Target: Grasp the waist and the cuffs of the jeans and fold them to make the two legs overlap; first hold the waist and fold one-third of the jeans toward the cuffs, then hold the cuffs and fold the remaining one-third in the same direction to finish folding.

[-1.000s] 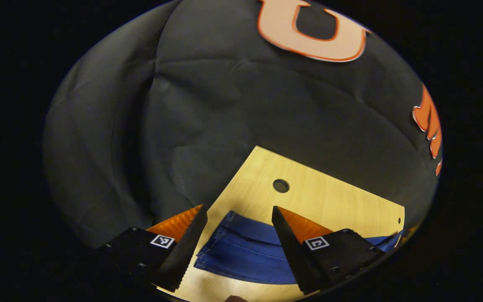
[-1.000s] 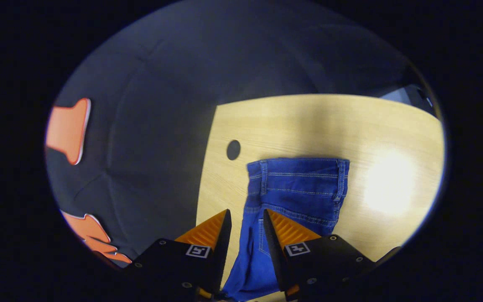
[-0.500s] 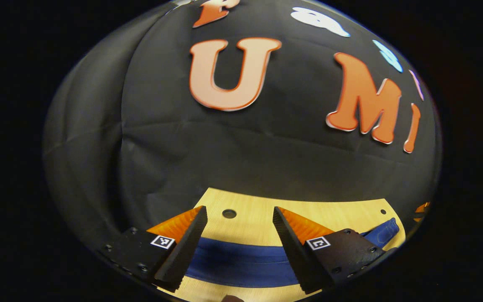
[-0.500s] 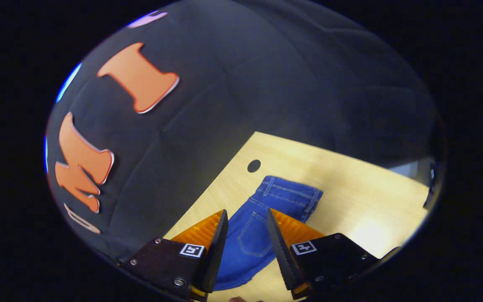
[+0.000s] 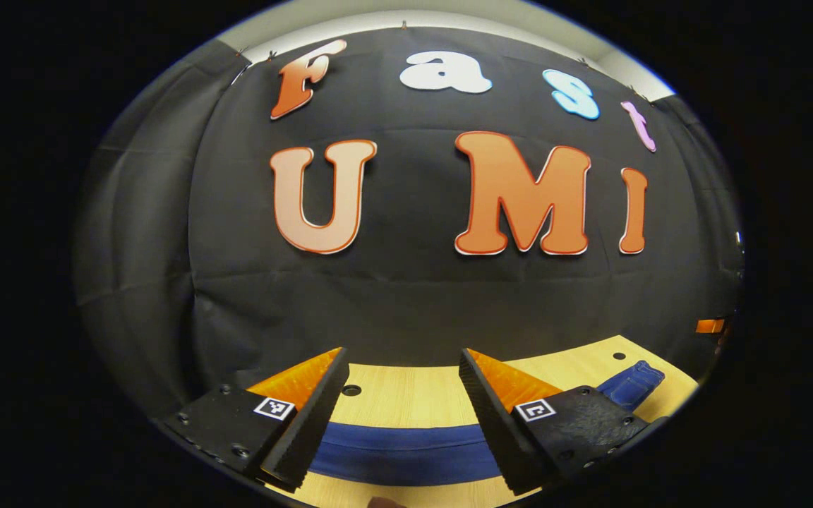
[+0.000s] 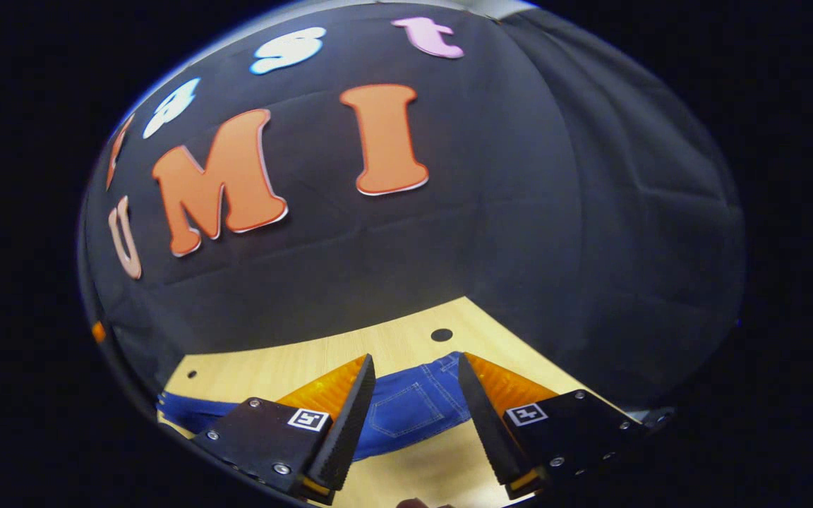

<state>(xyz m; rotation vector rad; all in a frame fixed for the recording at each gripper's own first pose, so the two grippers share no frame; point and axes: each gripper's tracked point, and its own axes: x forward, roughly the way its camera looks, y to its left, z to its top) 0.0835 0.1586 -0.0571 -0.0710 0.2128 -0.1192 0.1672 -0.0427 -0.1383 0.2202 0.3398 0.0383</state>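
Now the left gripper [image 5: 401, 395] hangs above the table with its jaws parted and nothing between them; the right gripper [image 6: 413, 395] is likewise spread and empty, tilted up toward the booth wall. Neither one touches cloth.

Below both lie the blue denim jeans [image 5: 406, 451], stretched flat along the pale wooden table [image 5: 406, 395]. In the left gripper view they show as a long blue band running across under the fingers, with one end [image 5: 631, 384] reaching the far right, near a small hole in the board.

As for progress, my judgement is that the legs may already be laid one over the other (the band looks narrow, one leg wide), but I cannot tell this for certain from so low an angle. The garment lies at full length, so the two thirds-folds look not yet done: the waist needs gripping and carrying toward the cuffs, then the cuffs brought over.

The right gripper view adds what the left lacks: a stitched back pocket [image 6: 398, 408] and seams between its fingers, marking the waist end. It also shows a round dark hole [image 6: 441, 334] in the tabletop just beyond that end.
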